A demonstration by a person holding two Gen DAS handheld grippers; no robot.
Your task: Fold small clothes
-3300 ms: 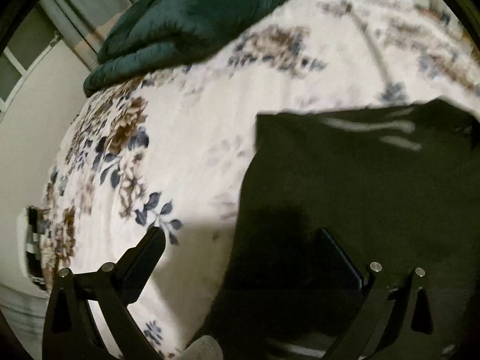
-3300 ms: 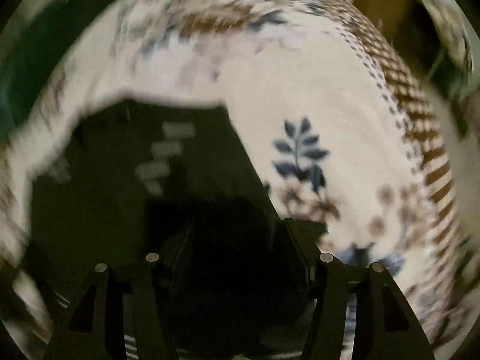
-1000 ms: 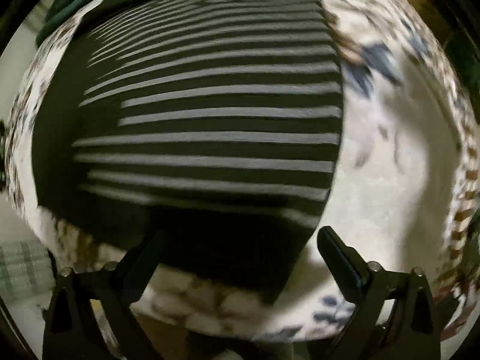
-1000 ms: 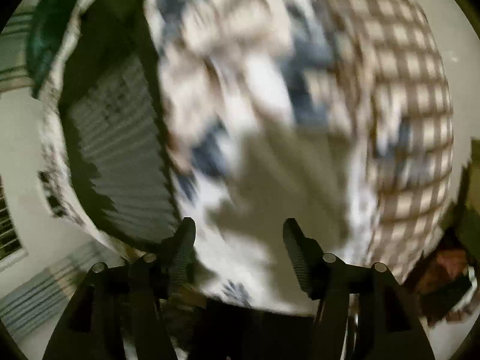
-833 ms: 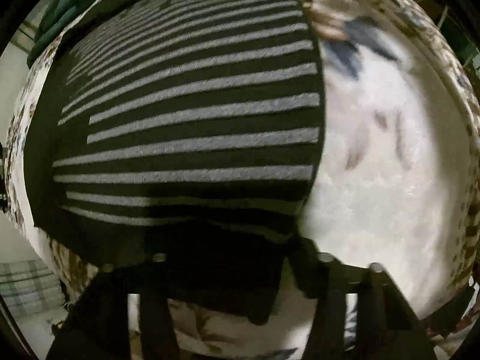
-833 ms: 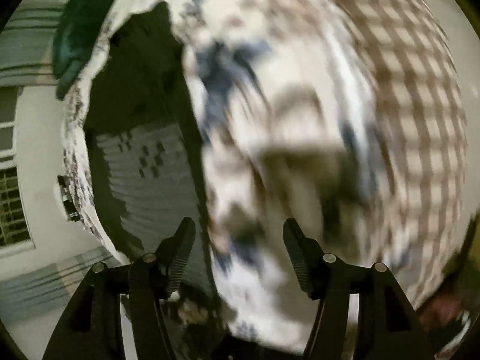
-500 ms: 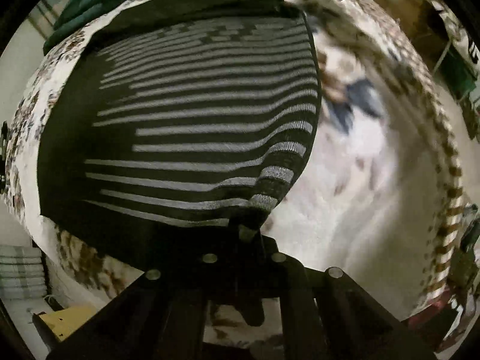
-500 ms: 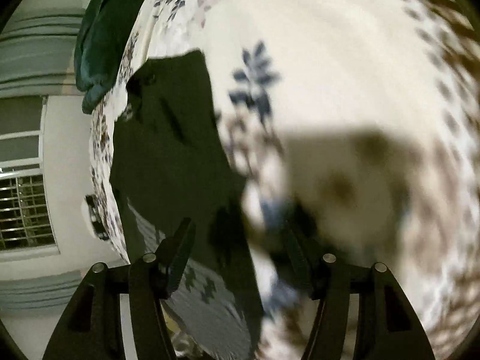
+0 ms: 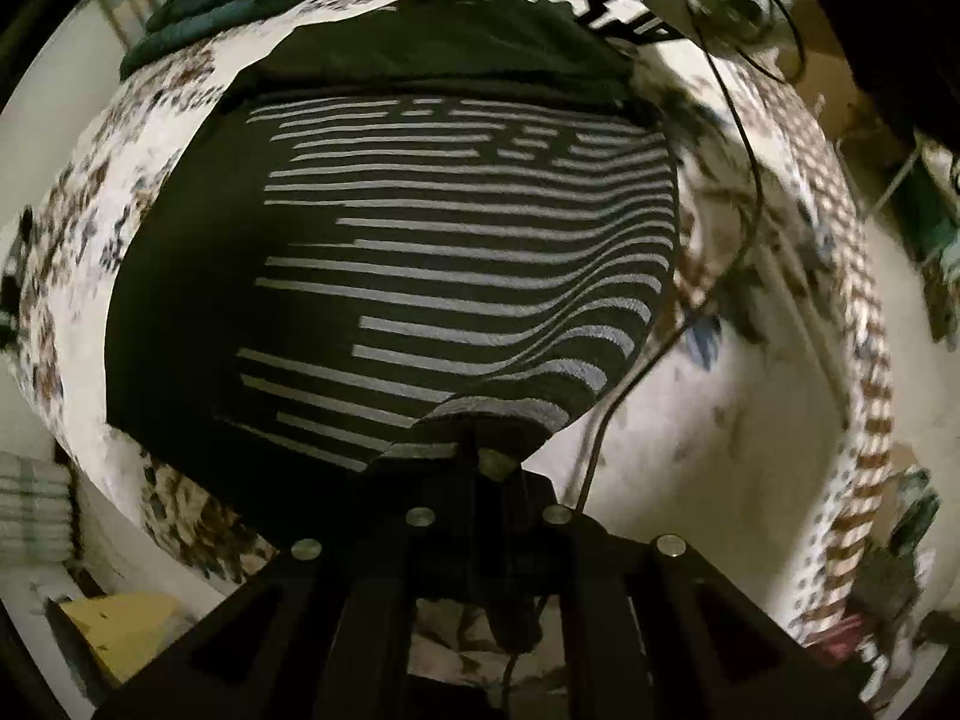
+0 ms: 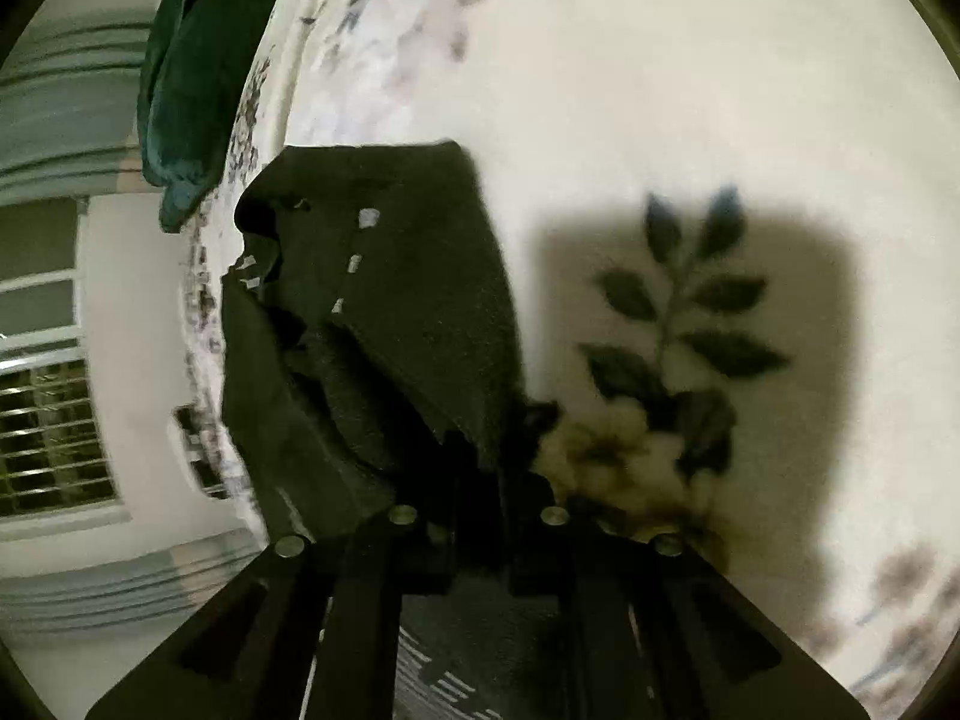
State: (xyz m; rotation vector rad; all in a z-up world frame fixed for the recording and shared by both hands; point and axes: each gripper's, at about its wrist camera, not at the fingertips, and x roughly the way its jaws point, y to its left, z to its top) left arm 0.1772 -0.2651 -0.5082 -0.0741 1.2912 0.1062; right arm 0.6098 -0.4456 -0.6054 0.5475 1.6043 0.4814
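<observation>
A black garment with grey stripes (image 9: 432,252) lies spread on a floral bedspread (image 9: 750,420). My left gripper (image 9: 480,456) is shut on the garment's near right corner and lifts it slightly. In the right wrist view the same garment (image 10: 390,330) is rumpled, and my right gripper (image 10: 480,468) is shut on its edge. The right gripper also shows at the far top of the left wrist view (image 9: 630,6), at the garment's far corner.
A dark green blanket (image 9: 216,18) lies at the far left of the bed, also in the right wrist view (image 10: 186,72). A cable (image 9: 738,180) runs across the bedspread on the right. A window with bars (image 10: 42,420) is on the left wall.
Both grippers were open a second ago. The left closed on the garment's near corner and raised it; the right moved onto the garment's edge and closed on it.
</observation>
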